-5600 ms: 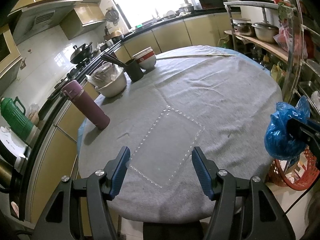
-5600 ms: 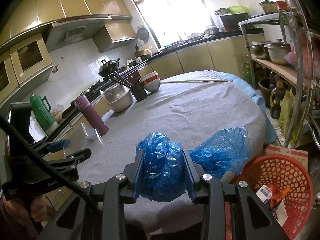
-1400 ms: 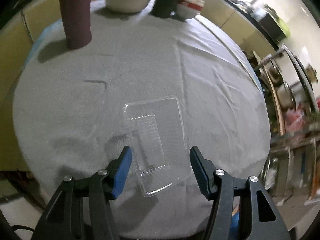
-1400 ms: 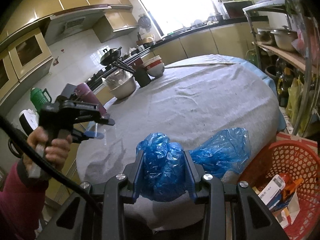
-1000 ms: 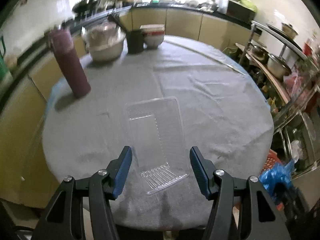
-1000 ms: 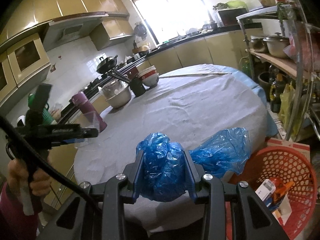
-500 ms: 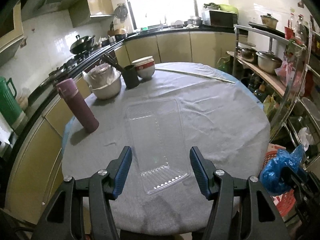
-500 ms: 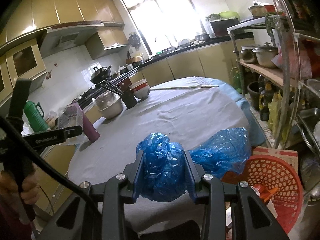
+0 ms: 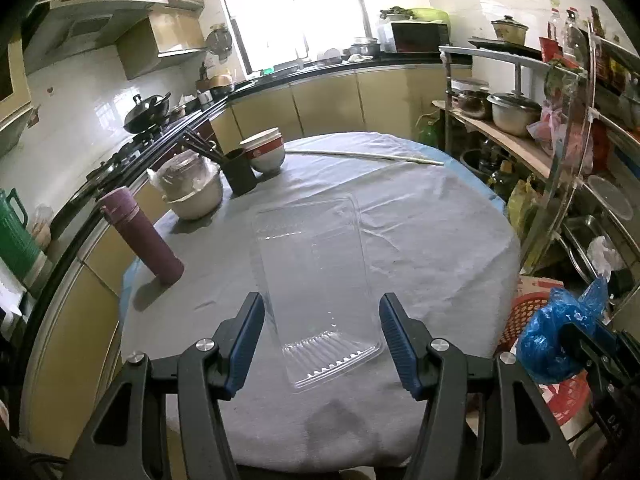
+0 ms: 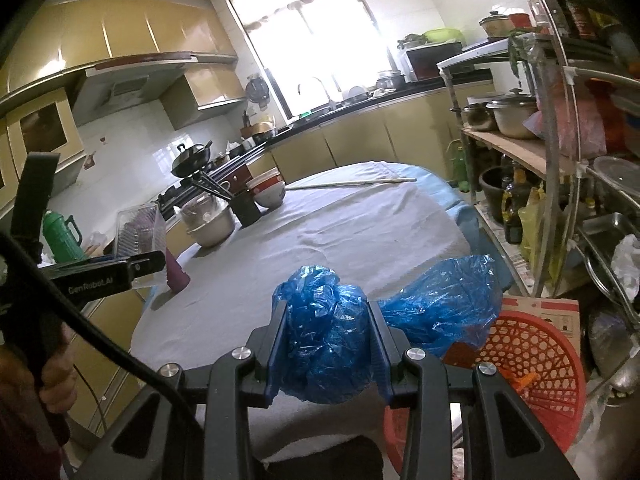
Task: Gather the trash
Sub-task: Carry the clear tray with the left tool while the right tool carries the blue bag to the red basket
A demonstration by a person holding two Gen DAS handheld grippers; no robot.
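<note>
Both grippers loaded beside the table's near edge
Left gripper (image 9: pixel 322 332) pinches clear tray (image 9: pixel 316 280) aloft; right gripper (image 10: pixel 329 348) squeezes blue bag (image 10: pixel 324 320) above red basket (image 10: pixel 532 364)

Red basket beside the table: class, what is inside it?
The red basket shows an orange scrap through its mesh; the blue plastic bag and right gripper cover the remaining contents.

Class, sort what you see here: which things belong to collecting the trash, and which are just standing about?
Job in hand: clear plastic tray held by the left gripper; blue plastic bag held by the right gripper; red basket.

Just standing about: purple flask; stacked bowls; green thermos.
</note>
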